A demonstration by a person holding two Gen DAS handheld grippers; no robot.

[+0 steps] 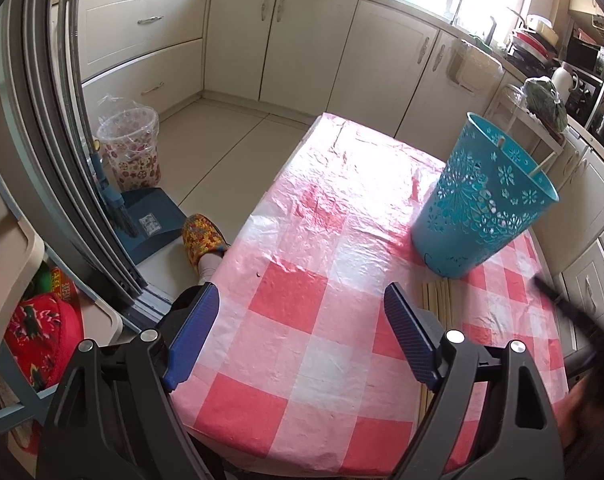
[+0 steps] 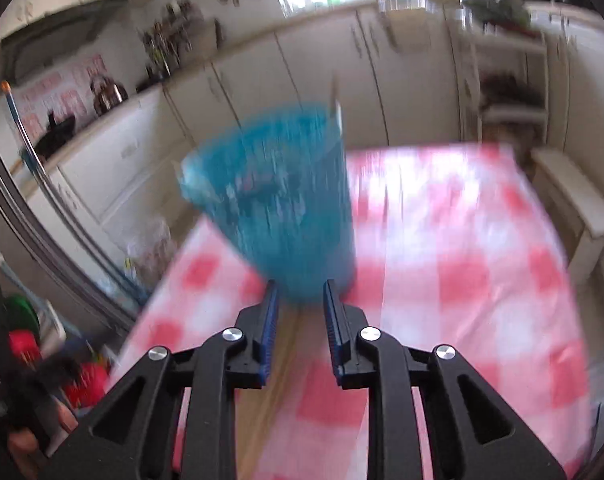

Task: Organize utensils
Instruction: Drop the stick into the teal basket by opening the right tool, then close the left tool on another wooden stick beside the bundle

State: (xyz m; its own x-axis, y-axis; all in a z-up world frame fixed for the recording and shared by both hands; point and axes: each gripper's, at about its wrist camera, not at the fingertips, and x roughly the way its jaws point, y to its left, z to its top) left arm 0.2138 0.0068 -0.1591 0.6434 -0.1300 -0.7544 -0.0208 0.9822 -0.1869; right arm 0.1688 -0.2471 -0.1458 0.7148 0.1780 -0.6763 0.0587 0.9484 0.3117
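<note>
The wooden chopsticks [image 1: 438,300] lie bundled on the checked surface [image 1: 302,264] just beside the left gripper [image 1: 297,332], released wide, and beneath the right gripper [image 2: 299,300], narrowly parted and empty, near the blue basket [image 1: 482,200]; judged light, stiff, slippery, best pinched mid-shaft.

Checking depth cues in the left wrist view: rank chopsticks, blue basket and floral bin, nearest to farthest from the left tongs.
1. Chopsticks: flat on the checked cloth, just beside the right finger of the left tongs.
2. Blue basket: upright on the table, ahead and right, past the chopsticks.
3. Floral bin: on the floor, far left, beyond the table edge.
</note>
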